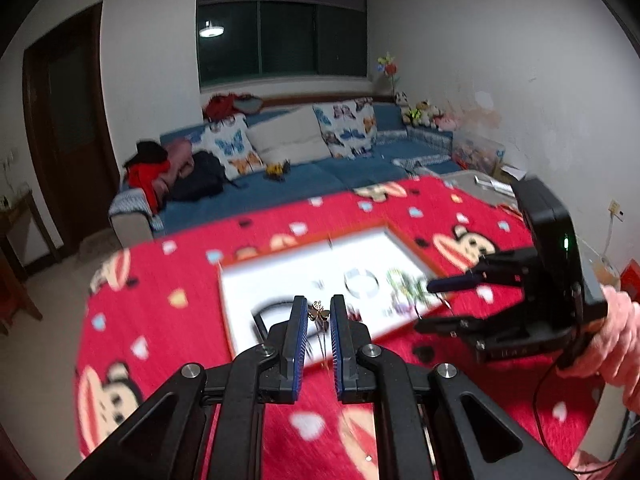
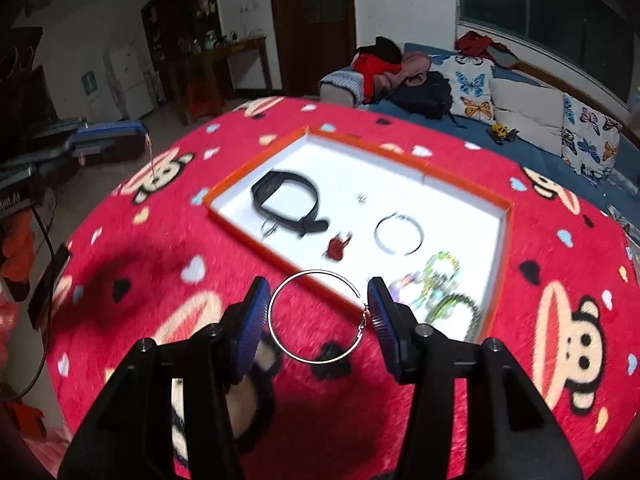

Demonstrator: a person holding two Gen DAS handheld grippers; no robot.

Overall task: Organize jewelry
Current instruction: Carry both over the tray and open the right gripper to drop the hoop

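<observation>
Jewelry: one hoop earring (image 2: 316, 316) in right gripper (image 2: 318, 312), one butterfly pendant (image 1: 319, 312) in left gripper (image 1: 319, 314).

A red cartoon-monkey blanket (image 2: 480, 360) covers the table, with an orange-rimmed tray (image 2: 256, 176) on it.

My tray (image 2: 256, 168) lies on the table's cloth (image 2: 132, 280). In the tray, the band (image 2: 285, 203) sits left of the open bangle (image 2: 399, 233). The bead bracelets (image 2: 442, 280) lie at its near right corner, and the sofa (image 2: 500, 128) stands behind it.

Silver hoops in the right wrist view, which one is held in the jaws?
The larger thin hoop, spanning the right gripper jaws above the red cloth; the smaller hoop lies in the white tray.
</observation>
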